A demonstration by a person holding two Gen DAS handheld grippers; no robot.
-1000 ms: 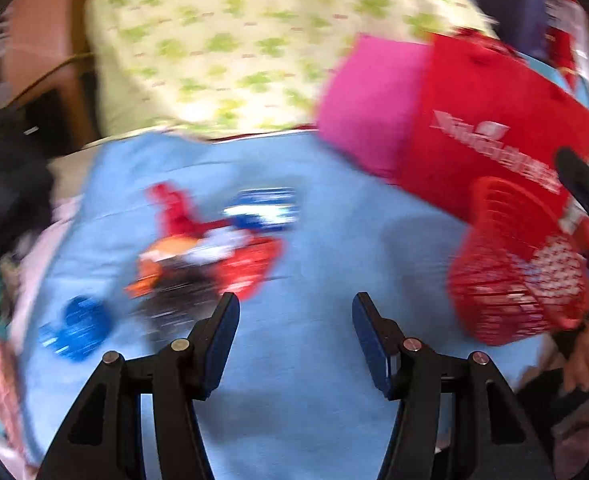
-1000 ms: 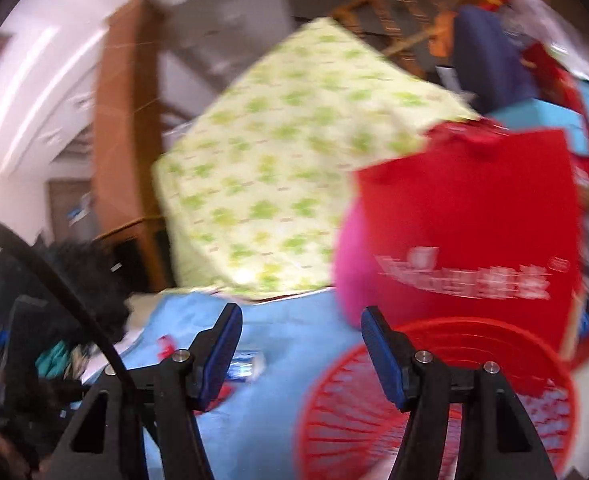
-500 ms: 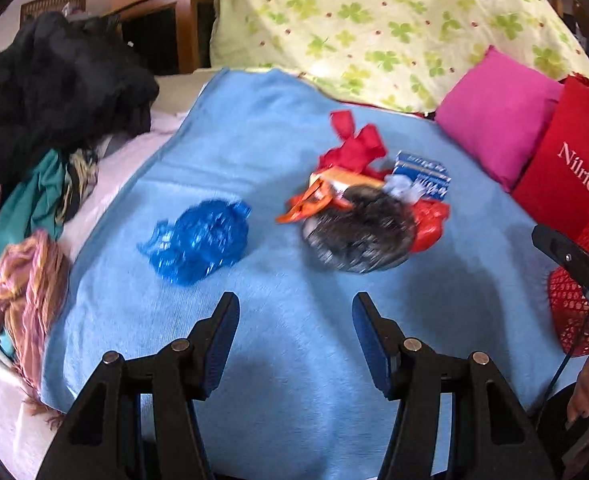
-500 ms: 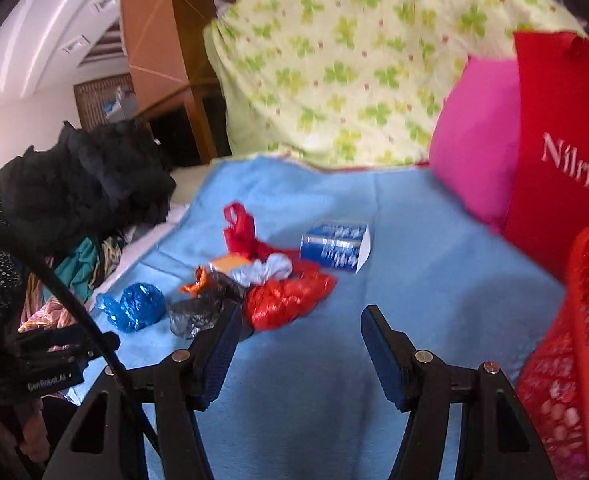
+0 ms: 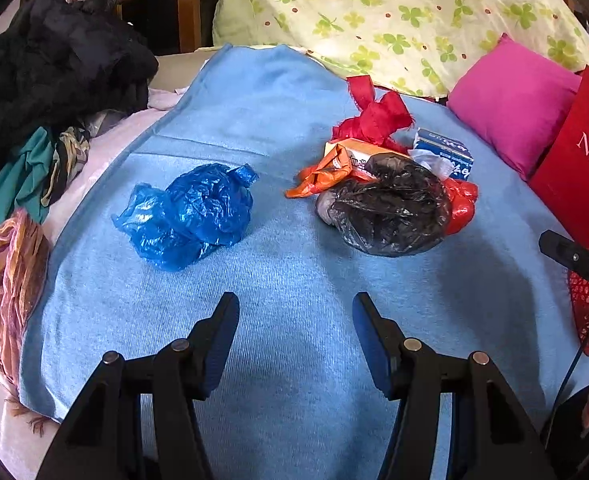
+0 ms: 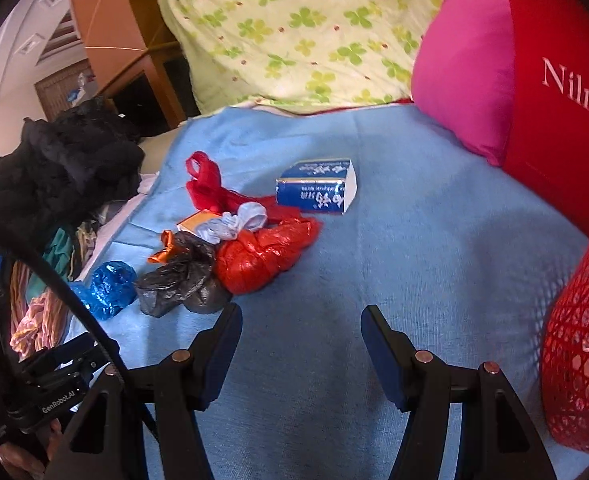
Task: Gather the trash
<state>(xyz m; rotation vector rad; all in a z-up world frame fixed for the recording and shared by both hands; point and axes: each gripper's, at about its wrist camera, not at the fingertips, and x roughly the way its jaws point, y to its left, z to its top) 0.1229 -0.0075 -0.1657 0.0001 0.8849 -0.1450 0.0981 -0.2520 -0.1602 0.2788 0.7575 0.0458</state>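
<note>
my left hand-held gripper [image 5: 295,322] sits at the bottom of the frame, jaws apart and empty, over a blue blanket [image 5: 294,360]. my right hand-held gripper [image 6: 301,330] is the same, gaping with nothing between. beyond, mid-frame, lie a crumpled blue bag [image 5: 190,214], a black bag [image 5: 390,212], a red bag [image 6: 260,254] and a blue carton [image 6: 318,186]. a red basket [image 6: 582,336] stands at right. a clover-print pillow [image 5: 394,12] fills the top.
</note>
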